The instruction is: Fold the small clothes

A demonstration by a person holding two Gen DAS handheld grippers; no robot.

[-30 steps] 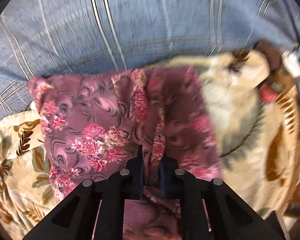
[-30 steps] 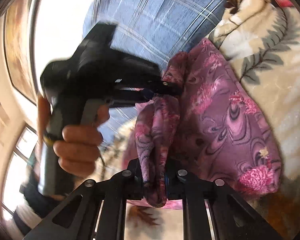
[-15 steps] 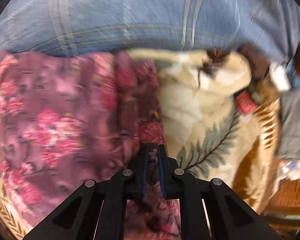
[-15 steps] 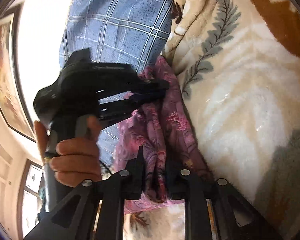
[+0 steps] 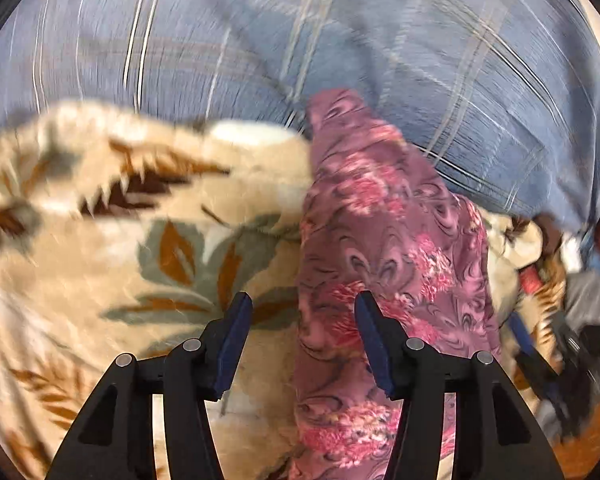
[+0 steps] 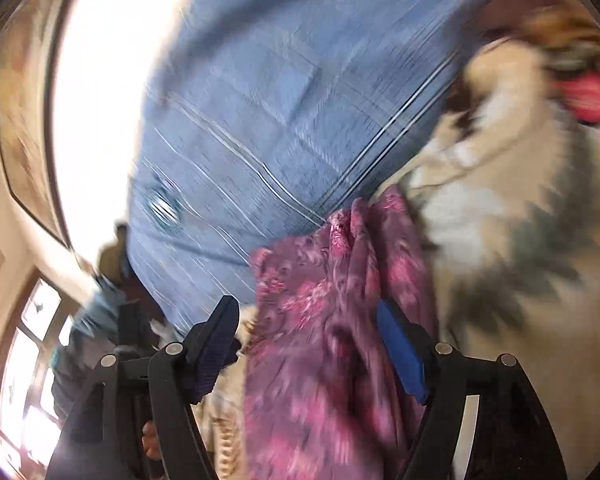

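Step in hand, by judgement: release of the folded garment onto the blanket.

Left wrist view. The leaf-print blanket [image 5: 148, 264] fills the field from 9 to 6 o'clock. The left gripper [image 5: 302, 336] sits at 6 o'clock with its jaws opening; the left edge of the purple floral cloth [image 5: 384, 248] lies in the gap, and neither pad presses on it. The cloth runs as a narrow band from 12 o'clock of the gripper down to 5 o'clock.

Right wrist view. The right gripper [image 6: 306, 344] is also opening; the cloth passes between the fingers, with no grip visible. The person's blue checked shirt [image 6: 268, 104] stands at 12 o'clock.

Procedure: finish opening before pulling back, so that no pad drags the layers. Withdraw each gripper along its own fingers. Verify that the band's edges stay aligned; heavy blur hides the far end
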